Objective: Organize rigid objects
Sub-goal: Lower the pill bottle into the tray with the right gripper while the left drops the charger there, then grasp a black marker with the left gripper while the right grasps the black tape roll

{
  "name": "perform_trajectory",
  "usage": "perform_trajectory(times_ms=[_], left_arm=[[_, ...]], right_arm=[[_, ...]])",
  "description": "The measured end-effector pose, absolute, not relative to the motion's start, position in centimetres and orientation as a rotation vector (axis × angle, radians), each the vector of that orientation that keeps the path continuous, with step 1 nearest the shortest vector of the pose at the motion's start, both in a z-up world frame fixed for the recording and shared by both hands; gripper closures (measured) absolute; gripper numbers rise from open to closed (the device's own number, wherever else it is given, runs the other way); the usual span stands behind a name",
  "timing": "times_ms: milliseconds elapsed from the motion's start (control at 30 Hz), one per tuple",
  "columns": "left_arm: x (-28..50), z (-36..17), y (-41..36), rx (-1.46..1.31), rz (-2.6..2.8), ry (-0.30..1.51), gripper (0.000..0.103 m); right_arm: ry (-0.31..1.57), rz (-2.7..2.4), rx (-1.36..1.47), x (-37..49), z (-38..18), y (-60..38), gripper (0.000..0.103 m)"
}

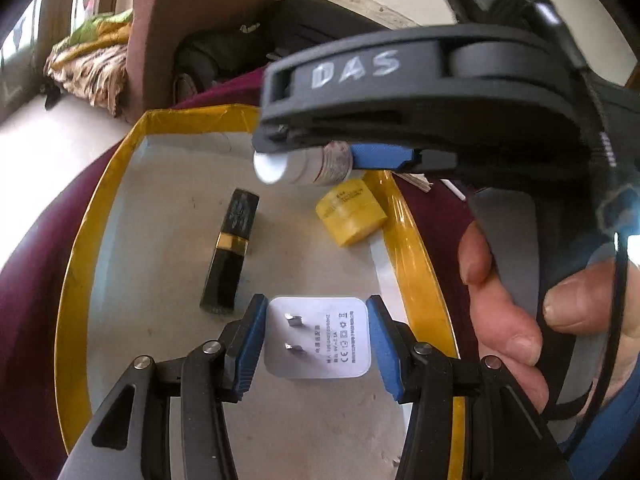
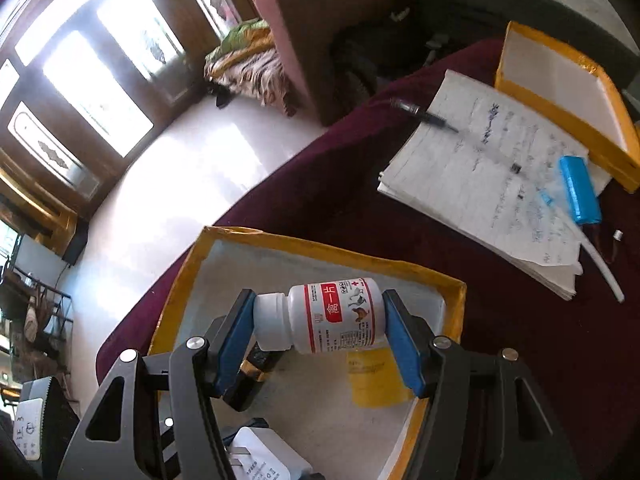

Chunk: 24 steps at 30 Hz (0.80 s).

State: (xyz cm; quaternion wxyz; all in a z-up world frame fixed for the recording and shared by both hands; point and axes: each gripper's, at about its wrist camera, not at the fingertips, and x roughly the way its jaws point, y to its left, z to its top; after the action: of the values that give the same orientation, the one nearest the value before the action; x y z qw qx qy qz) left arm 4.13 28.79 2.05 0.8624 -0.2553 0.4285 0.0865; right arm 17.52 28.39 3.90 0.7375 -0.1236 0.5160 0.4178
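My left gripper [image 1: 316, 338] is shut on a white plug adapter [image 1: 318, 338] and holds it over the yellow-rimmed tray [image 1: 76, 264]. My right gripper [image 2: 320, 322] is shut on a white pill bottle [image 2: 320, 316] with a red label, held sideways above the same tray [image 2: 320, 246]. In the left wrist view the right gripper [image 1: 304, 156] reaches in from the right with the bottle [image 1: 300, 166]. A black lipstick tube [image 1: 230, 250] and a small yellow jar [image 1: 352, 212] lie in the tray. The adapter also shows at the bottom of the right wrist view [image 2: 264, 458].
The tray sits on a maroon cloth [image 2: 340, 200]. An open notebook [image 2: 480, 184] with a pen [image 2: 424, 114], a blue box [image 2: 580, 190] and a second yellow-rimmed tray [image 2: 568, 104] lie to the right. An armchair [image 2: 312, 40] stands behind.
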Motion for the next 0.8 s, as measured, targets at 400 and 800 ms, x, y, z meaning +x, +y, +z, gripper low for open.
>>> perform_trajectory(times_ms=[400, 800], left_arm=[[4.1, 2.2, 29.1, -0.547, 0.179, 0.892, 0.042], [-1.4, 7.4, 25.2, -0.412, 0.131, 0.756, 0.037]], right_arm=[[1.144, 0.935, -0.284, 17.8, 3.0, 28.6, 0.039], [0.994, 0.953, -0.12, 13.8, 10.8, 18.0, 0.039]])
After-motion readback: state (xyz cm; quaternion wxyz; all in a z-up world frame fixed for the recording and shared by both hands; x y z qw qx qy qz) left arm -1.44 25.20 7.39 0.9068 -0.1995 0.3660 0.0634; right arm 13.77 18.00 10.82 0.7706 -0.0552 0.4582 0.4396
